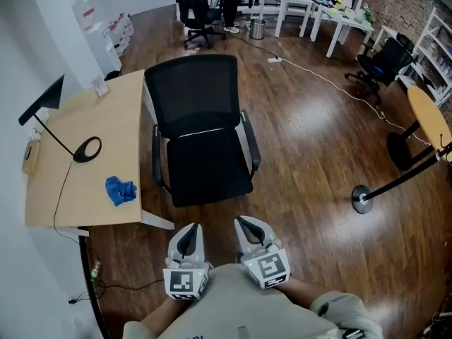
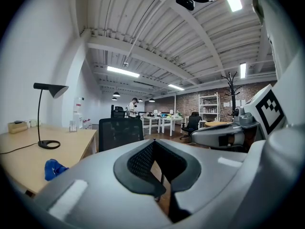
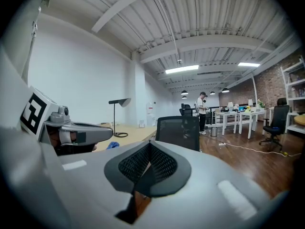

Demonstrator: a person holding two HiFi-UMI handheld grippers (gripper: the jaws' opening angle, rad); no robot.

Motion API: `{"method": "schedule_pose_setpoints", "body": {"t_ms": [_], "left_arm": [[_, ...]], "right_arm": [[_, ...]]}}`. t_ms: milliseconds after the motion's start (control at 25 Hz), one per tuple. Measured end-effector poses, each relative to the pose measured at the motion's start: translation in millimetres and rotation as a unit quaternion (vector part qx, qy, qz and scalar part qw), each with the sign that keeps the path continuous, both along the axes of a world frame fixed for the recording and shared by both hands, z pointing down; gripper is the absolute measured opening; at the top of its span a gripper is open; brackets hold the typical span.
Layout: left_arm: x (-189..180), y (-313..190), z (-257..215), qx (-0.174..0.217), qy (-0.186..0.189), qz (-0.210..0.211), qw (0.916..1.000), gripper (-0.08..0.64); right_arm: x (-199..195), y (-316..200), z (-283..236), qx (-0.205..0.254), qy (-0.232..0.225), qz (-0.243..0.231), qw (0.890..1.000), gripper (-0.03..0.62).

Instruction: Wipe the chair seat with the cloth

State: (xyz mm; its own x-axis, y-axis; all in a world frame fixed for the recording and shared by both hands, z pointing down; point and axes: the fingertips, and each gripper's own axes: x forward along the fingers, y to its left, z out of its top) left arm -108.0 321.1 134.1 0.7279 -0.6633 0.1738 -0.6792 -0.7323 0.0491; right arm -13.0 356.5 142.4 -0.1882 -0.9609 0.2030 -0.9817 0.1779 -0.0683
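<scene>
Before the chair [image 1: 205, 140], left claw [image 1: 189, 229], right claw [image 1: 243, 222] level, shut.

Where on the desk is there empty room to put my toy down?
The widest bare patch on the desk lies between the lamp base and the far edge. A smaller one sits between the lamp base and the blue cloth. The chair seat is bare too. The left edge is crowded by the small box and cable.

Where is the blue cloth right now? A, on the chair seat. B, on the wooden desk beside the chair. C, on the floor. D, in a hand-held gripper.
B: the blue cloth lies crumpled on the wooden desk, left of the black office chair.
</scene>
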Motion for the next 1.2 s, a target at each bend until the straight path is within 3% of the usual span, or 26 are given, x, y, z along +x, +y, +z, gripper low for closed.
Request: {"method": "schedule_pose_setpoints", "body": {"t_ms": [400, 1200], "left_arm": [[-19.1, -6.7, 3.5, 0.004, 0.000, 0.020, 0.9998, 0.005], [-17.0, 4.6, 12.5, -0.007, -0.007, 0.004, 0.9999, 0.005]], "right_arm": [[-26.9, 0.4, -3.6, -0.005, -0.002, 0.003, 1.000, 0.000], [-19.0, 8.1, 11.3, -0.016, -0.018, -0.008, 1.000, 0.000]]}}
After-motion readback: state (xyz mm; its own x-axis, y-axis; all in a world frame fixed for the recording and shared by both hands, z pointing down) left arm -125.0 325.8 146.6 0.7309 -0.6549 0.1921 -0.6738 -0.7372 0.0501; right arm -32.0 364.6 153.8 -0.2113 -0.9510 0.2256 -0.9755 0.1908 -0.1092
